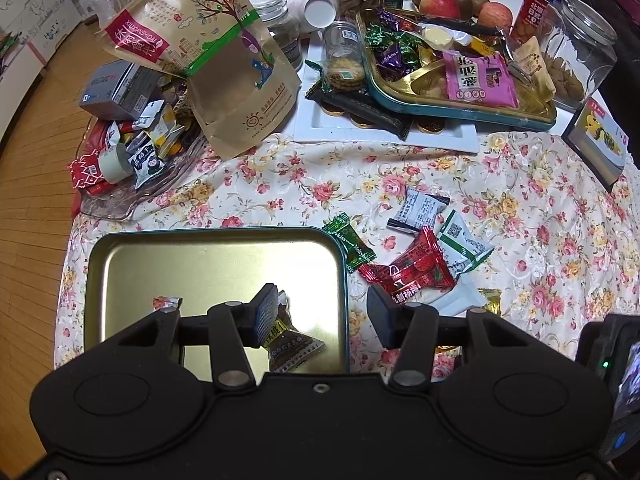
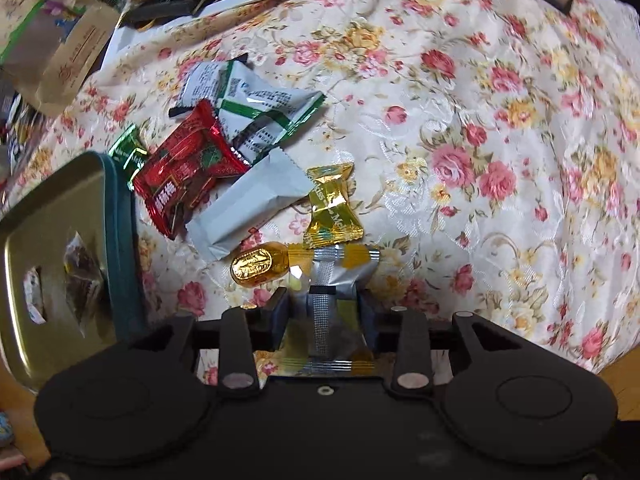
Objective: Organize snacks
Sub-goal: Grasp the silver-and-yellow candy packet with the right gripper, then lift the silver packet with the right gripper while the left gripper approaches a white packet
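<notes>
A gold tin tray [image 1: 160, 264] with a teal rim lies on the floral cloth; it also shows in the right wrist view [image 2: 52, 208]. A brown wrapped candy [image 1: 294, 346] lies inside it. My left gripper [image 1: 320, 316] is open above the tray's right edge, holding nothing. My right gripper [image 2: 324, 312] is shut on a silver-and-yellow candy wrapper [image 2: 326, 280]. Loose snacks lie beside the tray: a red packet [image 2: 188, 172], a green candy [image 2: 128, 152], a white packet [image 2: 248, 204], a gold candy [image 2: 332, 208], a gold oval chocolate [image 2: 256, 264] and green-white packets [image 2: 260, 112].
A full snack tray [image 1: 460, 108] rests on a white plate at the back. A brown paper bag [image 1: 224, 60], jars [image 1: 580, 48], apples [image 1: 440, 4] and a glass dish of packets [image 1: 132, 160] crowd the far table. The table edge and wooden floor are at left.
</notes>
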The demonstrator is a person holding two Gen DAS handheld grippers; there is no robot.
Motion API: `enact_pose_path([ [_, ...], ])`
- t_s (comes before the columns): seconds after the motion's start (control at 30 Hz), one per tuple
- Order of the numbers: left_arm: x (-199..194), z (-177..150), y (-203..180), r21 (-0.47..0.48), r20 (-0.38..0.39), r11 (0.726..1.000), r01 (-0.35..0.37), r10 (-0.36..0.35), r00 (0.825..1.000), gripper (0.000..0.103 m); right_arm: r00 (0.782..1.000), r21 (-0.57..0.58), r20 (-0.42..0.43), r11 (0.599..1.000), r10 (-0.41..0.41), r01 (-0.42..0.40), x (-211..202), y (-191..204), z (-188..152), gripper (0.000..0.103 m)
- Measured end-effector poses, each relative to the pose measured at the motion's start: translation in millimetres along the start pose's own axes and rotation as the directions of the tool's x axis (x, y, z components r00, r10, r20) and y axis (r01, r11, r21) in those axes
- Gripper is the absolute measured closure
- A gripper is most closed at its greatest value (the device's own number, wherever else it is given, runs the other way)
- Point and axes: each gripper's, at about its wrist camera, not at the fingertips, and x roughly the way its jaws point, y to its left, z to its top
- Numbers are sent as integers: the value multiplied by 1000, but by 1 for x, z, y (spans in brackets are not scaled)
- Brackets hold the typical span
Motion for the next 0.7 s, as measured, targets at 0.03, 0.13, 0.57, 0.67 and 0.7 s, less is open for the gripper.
enact_pose_path([
  [0.03,0,0,0,-1,0,1000,1,-1,1000,46,1000,-7,5,1000,-3,3,0,1,-1,65],
  [0.13,-1,1,-1,0,1,1000,9,-9,1000,46,1000,-27,11,1000,-2,2,2,2,-2,66],
  [0.57,6,0,-16,38,-11,999,7,-7,1000,46,998,-191,44,980,-55,62,6,20,-14,67],
  [0.67,8,0,-19,41,-15,999,10,-10,1000,46,998,-172,27,983,-55,59,4,10,-11,71],
  [0.7,9,1,-21,43,-16,999,10,-10,1000,46,998,-163,26,984,-63,66,3,4,-10,71],
])
